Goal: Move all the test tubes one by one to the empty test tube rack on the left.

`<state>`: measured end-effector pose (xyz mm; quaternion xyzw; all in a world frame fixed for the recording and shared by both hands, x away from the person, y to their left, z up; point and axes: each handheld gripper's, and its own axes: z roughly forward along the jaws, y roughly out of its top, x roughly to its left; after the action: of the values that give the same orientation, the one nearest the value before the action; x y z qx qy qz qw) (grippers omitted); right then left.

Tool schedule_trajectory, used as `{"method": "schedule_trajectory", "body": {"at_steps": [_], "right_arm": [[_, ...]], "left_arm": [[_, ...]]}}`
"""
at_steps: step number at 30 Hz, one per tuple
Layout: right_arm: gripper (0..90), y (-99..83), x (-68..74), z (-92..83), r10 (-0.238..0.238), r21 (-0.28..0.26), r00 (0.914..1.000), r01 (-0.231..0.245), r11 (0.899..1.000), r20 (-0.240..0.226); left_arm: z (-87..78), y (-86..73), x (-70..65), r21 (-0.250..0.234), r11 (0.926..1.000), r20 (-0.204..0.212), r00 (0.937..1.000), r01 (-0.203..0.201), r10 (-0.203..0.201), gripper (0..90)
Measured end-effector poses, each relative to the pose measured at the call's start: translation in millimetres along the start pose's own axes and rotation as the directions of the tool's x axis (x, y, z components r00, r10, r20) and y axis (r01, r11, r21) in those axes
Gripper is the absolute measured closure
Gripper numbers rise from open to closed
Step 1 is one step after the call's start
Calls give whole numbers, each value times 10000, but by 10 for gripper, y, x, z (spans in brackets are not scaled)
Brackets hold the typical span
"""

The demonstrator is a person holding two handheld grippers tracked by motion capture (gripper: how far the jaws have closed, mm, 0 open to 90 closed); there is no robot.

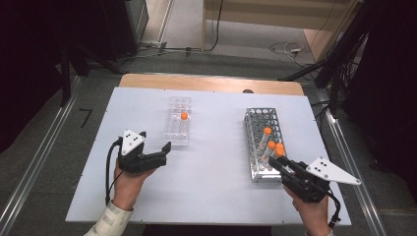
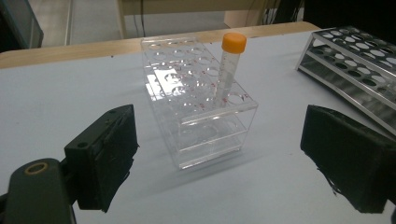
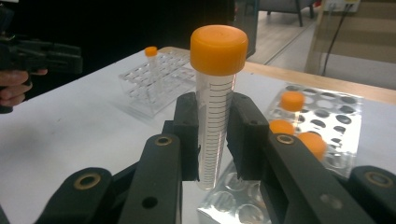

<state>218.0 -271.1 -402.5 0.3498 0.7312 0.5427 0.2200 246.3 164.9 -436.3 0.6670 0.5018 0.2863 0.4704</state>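
Note:
My right gripper (image 3: 215,140) is shut on a clear graduated tube with an orange cap (image 3: 217,93), held upright just above the near end of the metal rack (image 3: 327,116). In the high view that held tube (image 1: 279,151) sits at the tip of the right gripper (image 1: 276,161). Three more orange-capped tubes (image 1: 267,131) stand in the metal rack (image 1: 256,118). My left gripper (image 1: 155,141) is open, jaws wide with nothing between them, just short of the clear plastic rack (image 2: 201,107). One orange-capped tube (image 2: 229,65) stands in that rack.
The white board (image 1: 211,172) lies on a wooden table (image 1: 211,82). Bare board lies between the two racks. Cables and dark equipment stands surround the table on the floor. The left gripper (image 3: 42,53) and its hand show far left in the right gripper view.

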Motion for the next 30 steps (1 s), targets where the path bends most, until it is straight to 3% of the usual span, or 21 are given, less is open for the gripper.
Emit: {"method": "schedule_trajectory", "body": {"at_steps": [7, 16, 30], "right_arm": [[722, -68, 154, 217, -194, 465, 9988, 215, 9987, -450], [722, -93, 329, 490, -443, 855, 9952, 518, 9950, -877], [722, -109, 498, 796, -776, 1185, 9874, 942, 9885, -1380]], "left_arm": [[14, 2, -40, 140, 9999, 237, 9997, -85, 82, 115], [-62, 34, -69, -48, 10000, 409, 9991, -77, 79, 119], [-5, 5, -209, 180, 9992, 802, 9962, -354, 338, 117]]}}
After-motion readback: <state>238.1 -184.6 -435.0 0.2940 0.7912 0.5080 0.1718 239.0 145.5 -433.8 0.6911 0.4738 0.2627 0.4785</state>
